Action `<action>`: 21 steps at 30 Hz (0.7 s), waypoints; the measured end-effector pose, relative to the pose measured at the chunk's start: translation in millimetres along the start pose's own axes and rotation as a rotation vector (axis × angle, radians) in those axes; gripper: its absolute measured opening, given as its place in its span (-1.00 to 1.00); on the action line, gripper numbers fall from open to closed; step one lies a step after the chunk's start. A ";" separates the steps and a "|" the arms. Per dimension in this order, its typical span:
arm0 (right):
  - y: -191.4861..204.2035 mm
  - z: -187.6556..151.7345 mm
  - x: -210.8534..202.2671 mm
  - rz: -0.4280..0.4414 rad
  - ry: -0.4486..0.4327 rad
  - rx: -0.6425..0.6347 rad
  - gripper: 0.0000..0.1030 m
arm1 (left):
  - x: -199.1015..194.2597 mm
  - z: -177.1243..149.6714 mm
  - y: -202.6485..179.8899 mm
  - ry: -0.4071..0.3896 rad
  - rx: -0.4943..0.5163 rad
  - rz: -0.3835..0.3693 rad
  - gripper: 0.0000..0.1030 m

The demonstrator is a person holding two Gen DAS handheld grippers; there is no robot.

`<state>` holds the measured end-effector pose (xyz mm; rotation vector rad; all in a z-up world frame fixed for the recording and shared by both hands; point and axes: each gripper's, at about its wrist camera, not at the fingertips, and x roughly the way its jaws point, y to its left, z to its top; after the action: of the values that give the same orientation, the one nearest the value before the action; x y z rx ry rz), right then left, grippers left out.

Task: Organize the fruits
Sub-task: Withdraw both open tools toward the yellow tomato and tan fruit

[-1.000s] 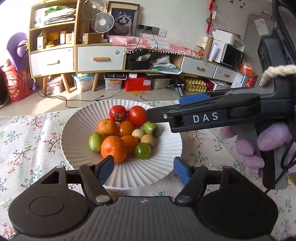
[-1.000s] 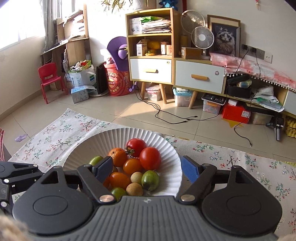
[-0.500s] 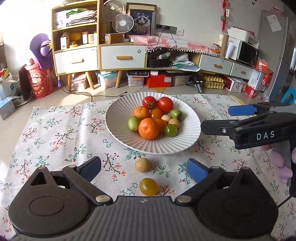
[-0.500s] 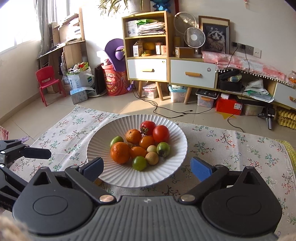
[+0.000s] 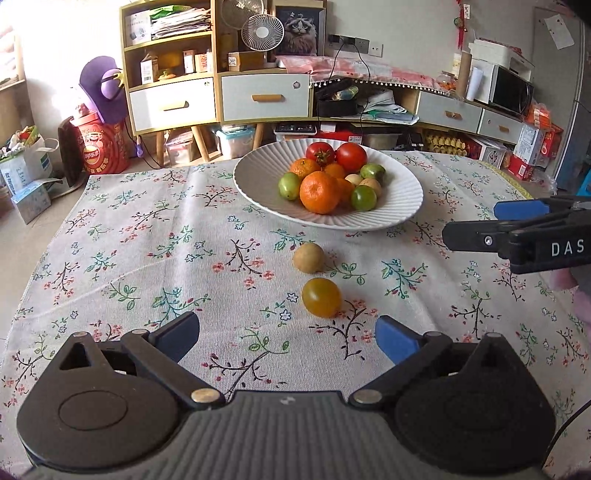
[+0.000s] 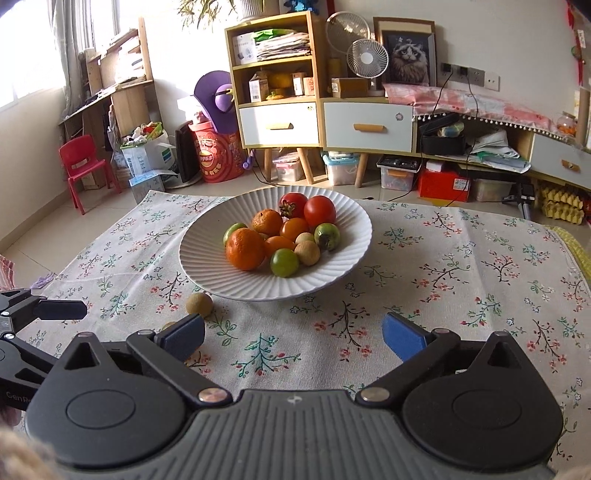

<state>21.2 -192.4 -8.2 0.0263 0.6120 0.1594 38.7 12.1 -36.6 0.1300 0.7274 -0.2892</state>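
A white ribbed plate (image 5: 258,184) (image 6: 207,258) on the flowered cloth holds two red tomatoes (image 5: 336,154), mandarins (image 5: 320,192) and small green and tan fruits. Two fruits lie loose on the cloth in front of it: a tan longan (image 5: 308,257) (image 6: 199,304) and a yellow cherry tomato (image 5: 321,297). My left gripper (image 5: 288,334) is open and empty just short of the yellow tomato. My right gripper (image 6: 293,334) (image 5: 489,222) is open and empty too, facing the plate from the right. In the right wrist view its left finger hides most of the yellow tomato.
One of the left gripper's fingers (image 6: 61,309) shows at the left edge of the right wrist view. The flowered tablecloth (image 5: 147,240) covers the table. Behind it are cabinets (image 5: 264,96), a fan (image 5: 261,32), boxes and a red chair (image 6: 83,162).
Both grippers have drawn back from the plate and their jaws have spread wider. The longan and the yellow tomato on the cloth have come into view.
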 end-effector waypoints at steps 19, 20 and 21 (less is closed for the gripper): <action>-8.0 -34.7 22.0 -0.054 0.090 0.082 0.99 | 33.3 -7.3 -13.0 -0.067 -0.036 -0.049 -0.07; -7.6 -35.5 21.7 -0.053 0.091 0.082 0.99 | 33.4 -6.1 -12.5 -0.068 -0.040 -0.054 -0.16; -7.0 -36.3 21.5 -0.049 0.089 0.082 0.99 | 33.8 -5.2 -11.8 -0.067 -0.045 -0.059 -0.20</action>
<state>18.7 -196.8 -50.6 0.0834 0.7075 0.0884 55.7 -5.2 -63.4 0.0562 0.6720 -0.3318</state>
